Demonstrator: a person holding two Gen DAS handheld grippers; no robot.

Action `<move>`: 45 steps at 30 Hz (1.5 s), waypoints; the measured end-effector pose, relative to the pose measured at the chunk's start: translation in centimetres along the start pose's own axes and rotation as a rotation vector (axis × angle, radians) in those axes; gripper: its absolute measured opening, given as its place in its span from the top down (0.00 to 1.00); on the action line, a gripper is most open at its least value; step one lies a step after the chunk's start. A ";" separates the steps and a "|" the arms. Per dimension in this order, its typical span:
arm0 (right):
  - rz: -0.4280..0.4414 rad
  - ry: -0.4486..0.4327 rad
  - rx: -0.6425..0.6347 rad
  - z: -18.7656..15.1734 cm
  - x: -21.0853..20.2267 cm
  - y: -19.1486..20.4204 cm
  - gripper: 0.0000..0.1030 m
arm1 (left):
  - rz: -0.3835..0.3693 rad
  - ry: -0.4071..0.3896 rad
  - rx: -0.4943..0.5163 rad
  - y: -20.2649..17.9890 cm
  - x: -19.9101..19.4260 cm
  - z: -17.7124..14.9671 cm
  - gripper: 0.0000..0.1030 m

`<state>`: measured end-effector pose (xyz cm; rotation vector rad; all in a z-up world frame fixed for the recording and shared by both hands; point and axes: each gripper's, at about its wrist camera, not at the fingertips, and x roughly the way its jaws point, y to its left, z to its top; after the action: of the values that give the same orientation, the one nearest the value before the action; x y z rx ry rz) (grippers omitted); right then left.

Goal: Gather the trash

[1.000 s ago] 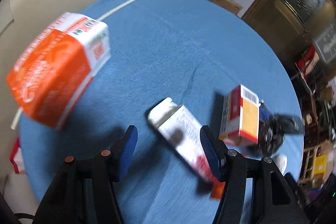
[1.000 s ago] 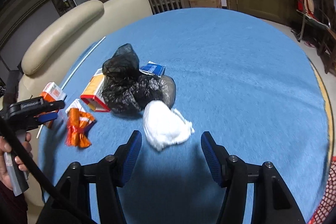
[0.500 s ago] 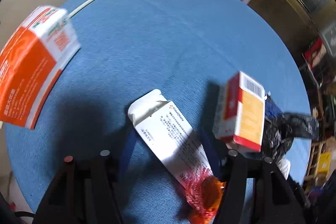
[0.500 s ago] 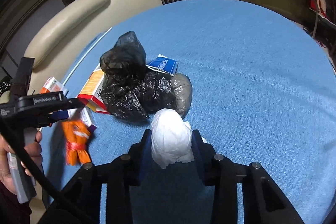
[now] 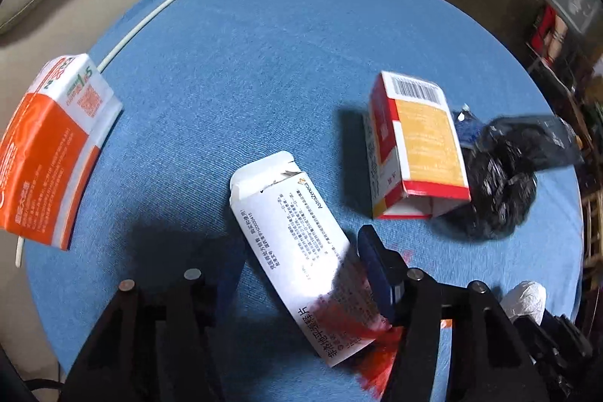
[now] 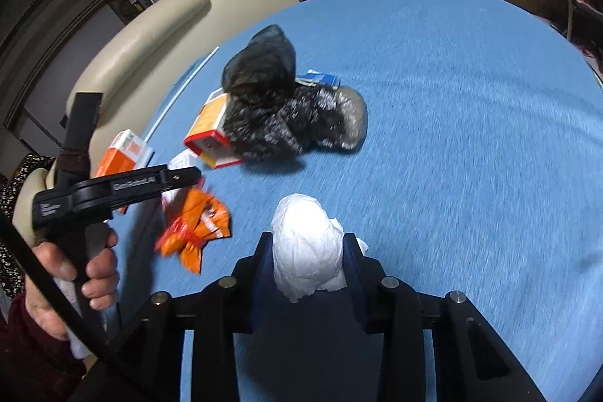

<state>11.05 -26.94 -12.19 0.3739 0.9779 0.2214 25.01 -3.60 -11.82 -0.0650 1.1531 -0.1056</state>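
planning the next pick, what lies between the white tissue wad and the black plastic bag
Only bare blue tablecloth, as the right wrist view shows. The white tissue wad sits clamped in the right gripper, apart from the black plastic bag.

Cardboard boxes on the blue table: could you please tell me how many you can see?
3. The orange-and-white box lies at the table's left edge, the white printed box between the closing jaws of the left gripper, the red-and-yellow box against the black bag, which may hide more.
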 end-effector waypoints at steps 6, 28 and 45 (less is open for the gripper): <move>0.015 0.016 0.008 -2.2 -1.4 0.1 0.63 | -0.050 0.027 0.126 1.2 -0.6 -1.6 0.41; -0.069 0.049 -0.079 -5.9 -2.2 2.6 0.50 | -0.116 0.079 0.294 4.3 -5.2 -12.7 0.29; -0.058 -0.004 -0.084 -6.3 -2.7 2.6 0.61 | -0.096 -0.017 0.222 5.3 -7.4 -16.8 0.51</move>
<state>4.27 -24.17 -12.18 0.2683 0.9706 0.2080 6.96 2.54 -12.41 0.0761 1.1154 -0.3167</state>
